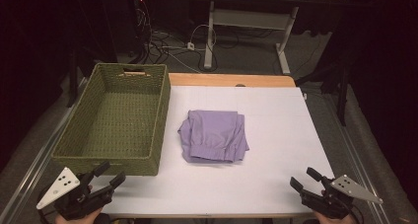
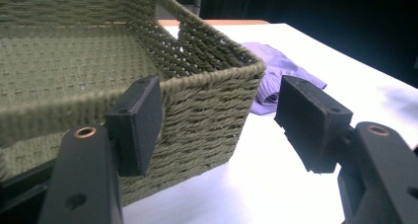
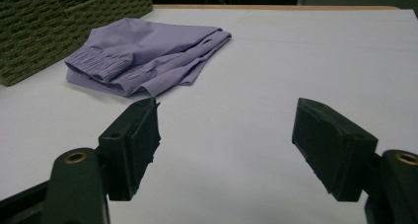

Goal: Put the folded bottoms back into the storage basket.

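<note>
Left gripper (image 1: pixel 109 173) hangs at the near left corner, jaws wide apart, empty, right beside the basket (image 1: pixel 74 135); a careless reach could clip that woven wall and shove it. Centre table, the folded purple garment (image 1: pixel 213 135) lies just right of the basket; a one-sided pinch could unfold it. Right gripper (image 1: pixel 304 178) waits near right, gaping, empty. Count: one basket, one garment, two grippers.
</note>
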Action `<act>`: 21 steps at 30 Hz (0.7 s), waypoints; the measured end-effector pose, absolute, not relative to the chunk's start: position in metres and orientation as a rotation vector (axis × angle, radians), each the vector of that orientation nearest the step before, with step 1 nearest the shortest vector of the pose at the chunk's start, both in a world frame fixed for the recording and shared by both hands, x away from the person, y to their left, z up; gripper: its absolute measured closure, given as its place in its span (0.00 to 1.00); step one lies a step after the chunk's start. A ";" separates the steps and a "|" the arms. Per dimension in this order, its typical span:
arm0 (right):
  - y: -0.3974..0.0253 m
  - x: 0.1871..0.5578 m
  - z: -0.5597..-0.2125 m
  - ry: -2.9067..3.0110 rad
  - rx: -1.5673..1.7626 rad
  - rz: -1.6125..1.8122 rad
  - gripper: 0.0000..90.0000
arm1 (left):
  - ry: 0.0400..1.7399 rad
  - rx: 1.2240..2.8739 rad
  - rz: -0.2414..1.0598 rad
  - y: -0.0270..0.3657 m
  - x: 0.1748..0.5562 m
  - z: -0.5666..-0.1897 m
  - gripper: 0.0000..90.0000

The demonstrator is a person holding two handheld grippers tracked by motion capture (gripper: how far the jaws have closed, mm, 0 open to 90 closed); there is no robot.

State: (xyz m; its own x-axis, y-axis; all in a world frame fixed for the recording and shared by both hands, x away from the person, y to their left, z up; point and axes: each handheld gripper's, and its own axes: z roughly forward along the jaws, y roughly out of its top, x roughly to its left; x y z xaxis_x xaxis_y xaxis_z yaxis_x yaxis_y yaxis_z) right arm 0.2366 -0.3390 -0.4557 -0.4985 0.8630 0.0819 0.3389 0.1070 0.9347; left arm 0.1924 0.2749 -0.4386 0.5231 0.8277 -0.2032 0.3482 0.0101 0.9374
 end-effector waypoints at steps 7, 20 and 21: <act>-0.338 0.236 -0.456 1.901 1.158 1.388 0.30 | 0.999 1.602 0.509 0.266 0.196 -0.432 0.37; -0.337 0.237 -0.456 1.906 1.154 1.388 0.30 | 0.938 1.636 0.491 0.250 0.205 -0.422 0.37; -0.337 0.237 -0.456 1.906 1.153 1.388 0.30 | 0.934 1.638 0.488 0.249 0.205 -0.421 0.37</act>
State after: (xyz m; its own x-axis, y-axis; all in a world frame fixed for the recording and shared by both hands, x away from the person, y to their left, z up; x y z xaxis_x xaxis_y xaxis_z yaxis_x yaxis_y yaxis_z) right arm 0.2367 -0.3373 -0.4555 -0.5084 0.8578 0.0756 0.3349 0.1161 0.9351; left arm 0.2055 0.2492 -0.4214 0.5992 0.7848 -0.1580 0.3189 -0.0531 0.9463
